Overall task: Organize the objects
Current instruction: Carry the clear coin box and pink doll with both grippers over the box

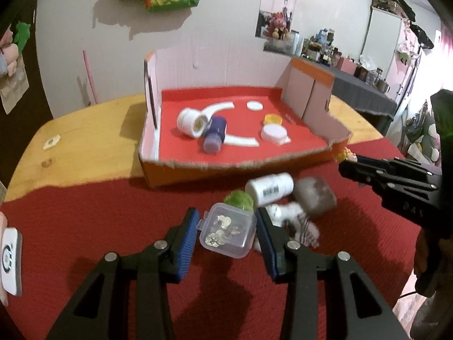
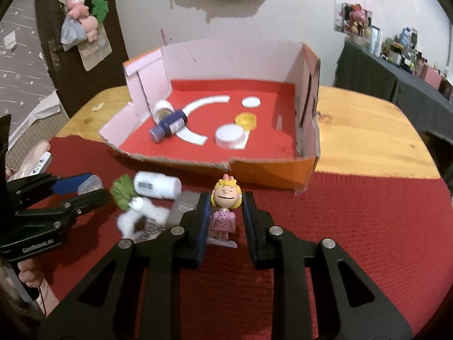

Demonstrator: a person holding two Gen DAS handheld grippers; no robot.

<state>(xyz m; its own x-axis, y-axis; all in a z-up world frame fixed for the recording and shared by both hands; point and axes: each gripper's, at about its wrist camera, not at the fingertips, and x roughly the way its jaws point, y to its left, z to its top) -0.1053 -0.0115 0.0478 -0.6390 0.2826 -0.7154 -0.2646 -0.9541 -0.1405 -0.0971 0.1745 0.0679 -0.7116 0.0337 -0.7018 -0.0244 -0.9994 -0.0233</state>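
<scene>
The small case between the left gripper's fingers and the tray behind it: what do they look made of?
The small case looks like clear, glossy hard plastic: shiny bits inside show through its walls, and a moulded latch tab sticks out at one side. The tray looks like matte cardboard: its cut front edge is ragged and fibrous, its folded walls pale inside and orange outside. Its red floor may be paper or felt; I cannot tell.

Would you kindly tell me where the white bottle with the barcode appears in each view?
Left wrist: the white bottle lies right of centre, beyond the clear box.
Right wrist: the bottle lies left of centre, beside the doll.
Shared landmark: the orange cardboard box just behind it.
</scene>
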